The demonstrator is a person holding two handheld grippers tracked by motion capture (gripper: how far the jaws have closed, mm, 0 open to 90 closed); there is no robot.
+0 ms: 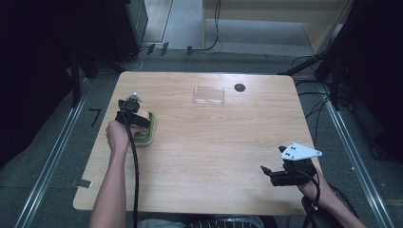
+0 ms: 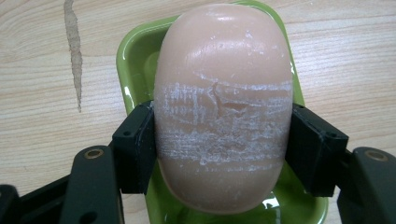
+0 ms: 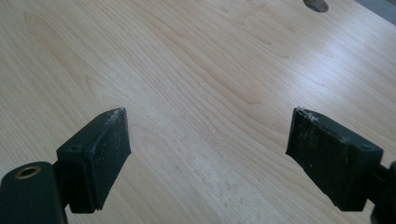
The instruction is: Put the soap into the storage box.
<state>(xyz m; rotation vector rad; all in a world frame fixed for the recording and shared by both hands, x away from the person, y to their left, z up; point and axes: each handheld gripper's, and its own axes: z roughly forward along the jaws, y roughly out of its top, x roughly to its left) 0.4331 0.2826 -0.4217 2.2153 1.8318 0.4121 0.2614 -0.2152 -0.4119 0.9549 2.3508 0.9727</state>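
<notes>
The left gripper (image 2: 223, 140) was clamped on the soap bar (image 2: 223, 107), one black jaw pressed flat to each long flank, and the pale pink bar hung right over the green soap dish (image 2: 135, 60) beneath it. Whether the bar's underside touched the dish I couldn't tell; the bar itself hid that. White scuffs banded the soap just where the jaws met it. The dish's rim curved out past the bar on both sides, its near end cut off behind the jaws. From above, the left hand (image 1: 119, 135) and gripper (image 1: 133, 111) covered most of the dish, which sat close to the table's (image 1: 214, 156) left edge, bare wood beyond it. Ahead of that claw and off to its right lay a clear plastic lid (image 1: 209, 95), well apart, with a dark round hole (image 1: 240, 87) just past it. The right gripper (image 3: 208, 140) rested low by the near right corner, jaws spread wide with nothing between them, only pale wood grain under them. Dark floor, rails and cables ringed the table
</notes>
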